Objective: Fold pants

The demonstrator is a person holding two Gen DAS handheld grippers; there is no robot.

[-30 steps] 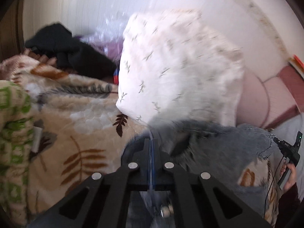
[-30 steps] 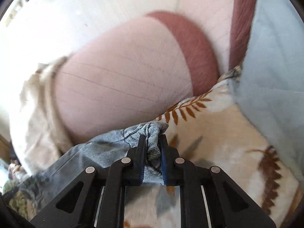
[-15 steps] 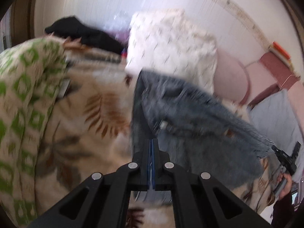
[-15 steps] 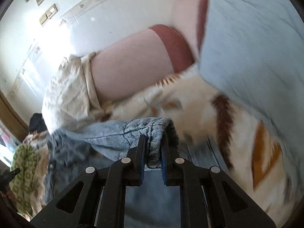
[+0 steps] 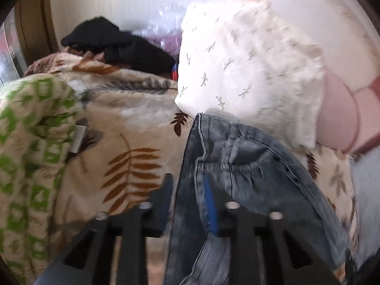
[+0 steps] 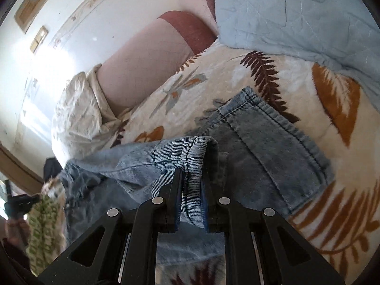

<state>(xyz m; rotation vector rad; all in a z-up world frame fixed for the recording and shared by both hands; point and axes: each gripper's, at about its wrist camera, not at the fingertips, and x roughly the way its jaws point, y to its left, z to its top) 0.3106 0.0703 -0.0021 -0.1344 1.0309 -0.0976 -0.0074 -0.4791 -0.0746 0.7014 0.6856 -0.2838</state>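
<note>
The blue denim pants (image 5: 249, 166) lie on the leaf-print blanket (image 5: 118, 128) below a white pillow. My left gripper (image 5: 187, 201) is open, its fingers spread either side of the pants' left edge, with the denim lying loose between them. In the right wrist view the pants (image 6: 273, 147) lie folded, back pocket facing up. My right gripper (image 6: 192, 190) is shut on a bunched denim hem (image 6: 190, 156) and holds it just above the lower layer.
A white leaf-print pillow (image 5: 249, 66) and a pink headboard cushion (image 5: 337, 118) stand behind the pants. Black clothes (image 5: 118, 45) lie at the back left, a green-patterned blanket (image 5: 26, 142) at the left. A pale blue quilt (image 6: 296, 16) lies at the right.
My left gripper has opened and let go of the denim edge. Both grippers have come down toward the bed, and the pants now lie folded over on the blanket.
</note>
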